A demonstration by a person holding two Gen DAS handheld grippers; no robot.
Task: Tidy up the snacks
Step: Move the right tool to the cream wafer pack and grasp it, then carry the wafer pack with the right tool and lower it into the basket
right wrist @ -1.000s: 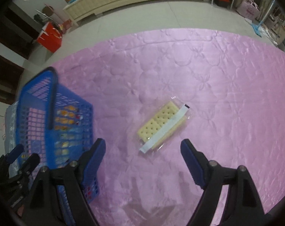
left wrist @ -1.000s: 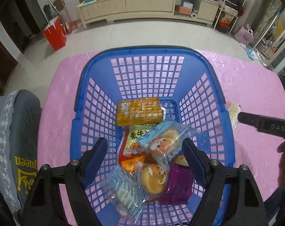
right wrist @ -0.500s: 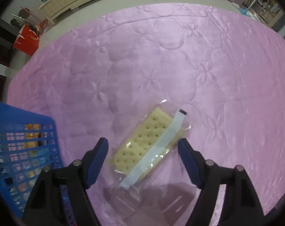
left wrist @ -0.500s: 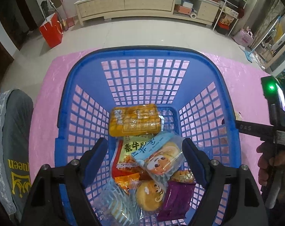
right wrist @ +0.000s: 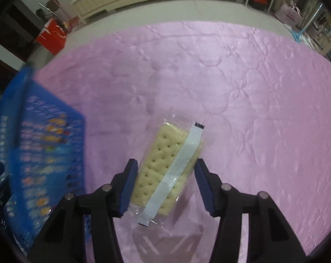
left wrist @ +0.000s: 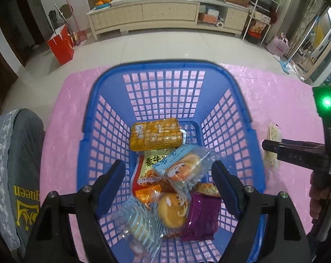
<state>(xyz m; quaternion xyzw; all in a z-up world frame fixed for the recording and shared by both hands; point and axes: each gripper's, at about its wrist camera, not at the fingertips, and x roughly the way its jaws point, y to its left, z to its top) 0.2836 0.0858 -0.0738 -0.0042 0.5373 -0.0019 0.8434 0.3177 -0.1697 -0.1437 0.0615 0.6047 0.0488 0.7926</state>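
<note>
Left tongs (left wrist: 166, 173) wide, empty, poised over blue basket (left wrist: 104, 118) of wrapped snacks on pink-covered table (right wrist: 242, 83). Right tongs (right wrist: 165, 168) just been closing, straddling cracker packet (right wrist: 167, 168) on table right of basket; left pad touching wrapper, right pad just clear. Packet's long axis runs diagonally between pads, far end tilted right. Right hand nearer.

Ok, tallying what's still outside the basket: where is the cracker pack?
In the right wrist view, the cracker pack lies on the pink cloth between the right gripper's closing jaws, right of the blue basket.
</note>
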